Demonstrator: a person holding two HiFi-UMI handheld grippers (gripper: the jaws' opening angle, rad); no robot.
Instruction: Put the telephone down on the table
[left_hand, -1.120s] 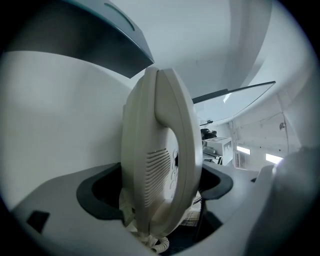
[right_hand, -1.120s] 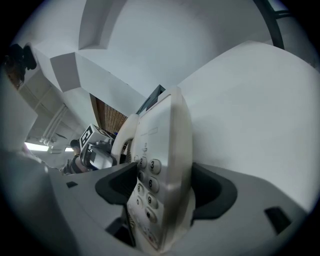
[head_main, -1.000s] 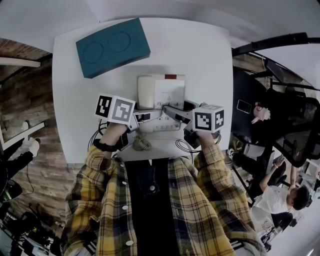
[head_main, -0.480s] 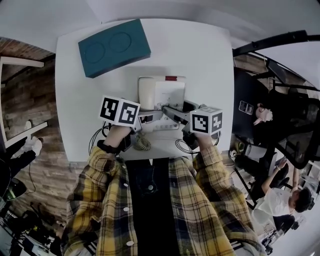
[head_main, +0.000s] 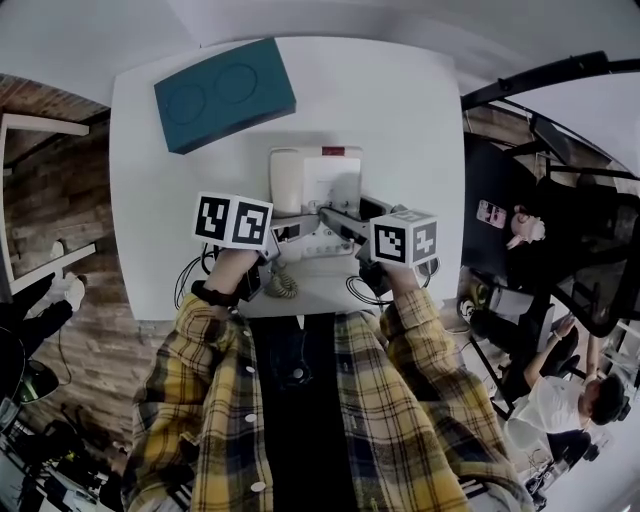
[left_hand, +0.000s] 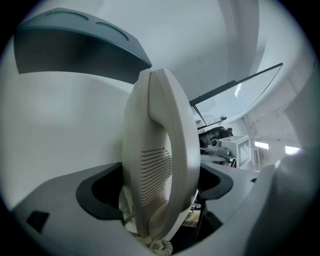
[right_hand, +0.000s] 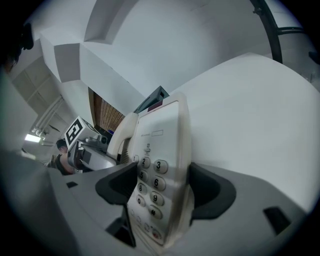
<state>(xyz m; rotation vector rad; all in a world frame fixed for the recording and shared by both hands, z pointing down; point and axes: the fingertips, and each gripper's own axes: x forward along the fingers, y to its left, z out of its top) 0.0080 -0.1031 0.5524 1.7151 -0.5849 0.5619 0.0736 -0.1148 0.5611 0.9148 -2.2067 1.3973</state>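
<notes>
- teal box (head_main: 225, 93), lying flat near the far left corner of the table (head_main: 400, 120); two round outlines on its top
- brick-patterned surface (head_main: 70, 200) beyond the table's left edge; a pale shoe (head_main: 66, 292) near it
- small flat device (head_main: 490, 213) on a dark surface just off the right edge
- dark office chair (head_main: 590, 270) farther right; a seated person in a white top (head_main: 555, 395) below it

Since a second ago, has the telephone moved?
No, not visibly: in the head view the telephone keeps the same gap from the teal box.
</notes>
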